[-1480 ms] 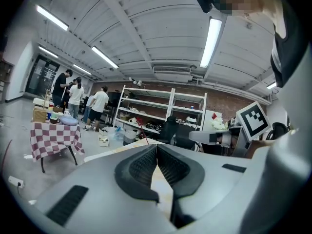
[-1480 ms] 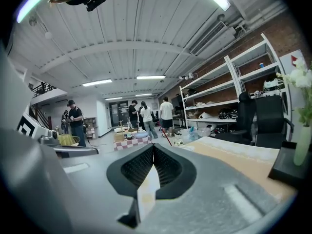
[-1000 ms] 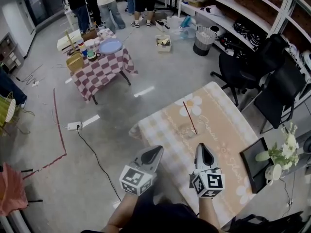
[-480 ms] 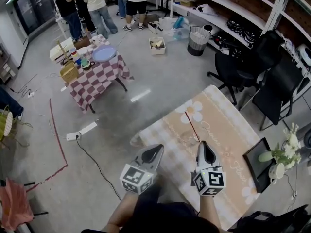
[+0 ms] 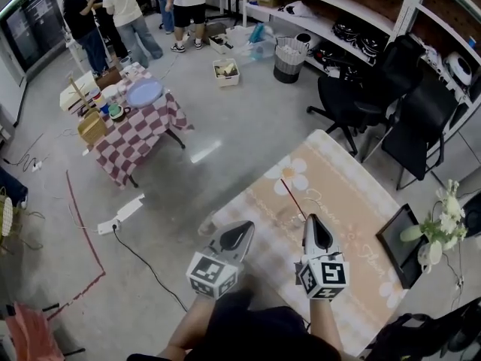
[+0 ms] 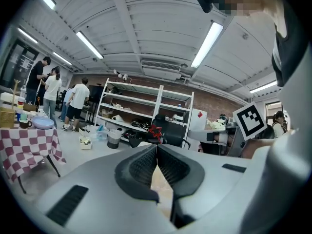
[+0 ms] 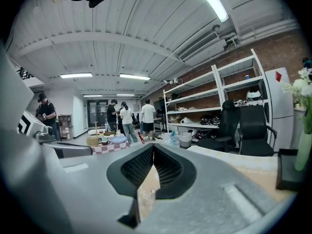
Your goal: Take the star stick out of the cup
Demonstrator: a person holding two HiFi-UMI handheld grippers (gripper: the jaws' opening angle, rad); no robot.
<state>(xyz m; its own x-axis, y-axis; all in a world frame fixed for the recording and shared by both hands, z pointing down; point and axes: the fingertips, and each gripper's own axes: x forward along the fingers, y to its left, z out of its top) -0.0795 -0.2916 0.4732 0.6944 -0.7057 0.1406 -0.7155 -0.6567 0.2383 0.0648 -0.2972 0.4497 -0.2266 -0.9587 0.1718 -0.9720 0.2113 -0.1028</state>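
Note:
A thin red star stick (image 5: 291,197) leans out of a clear cup (image 5: 291,218) on the peach flowered tablecloth (image 5: 353,194). In the head view my right gripper (image 5: 316,221) hovers over the table's near edge, its tip just right of the cup and shut on nothing. My left gripper (image 5: 242,229) hangs over the floor left of the table corner, also shut and empty. The left gripper view shows the closed jaws (image 6: 157,146) with the red star (image 6: 155,130) just above their tip. The right gripper view shows its closed jaws (image 7: 153,146) over the cloth.
A vase of white flowers (image 5: 437,235) and a black tray (image 5: 398,241) stand at the table's right end. Black office chairs (image 5: 368,89) and shelving (image 5: 338,10) lie beyond. A checkered table (image 5: 139,126), several people (image 5: 120,6) and a floor power strip (image 5: 113,222) are at left.
Both grippers have drifted forward toward the table; the cup and stick now lie closer to the right gripper's tip. Both stay shut.

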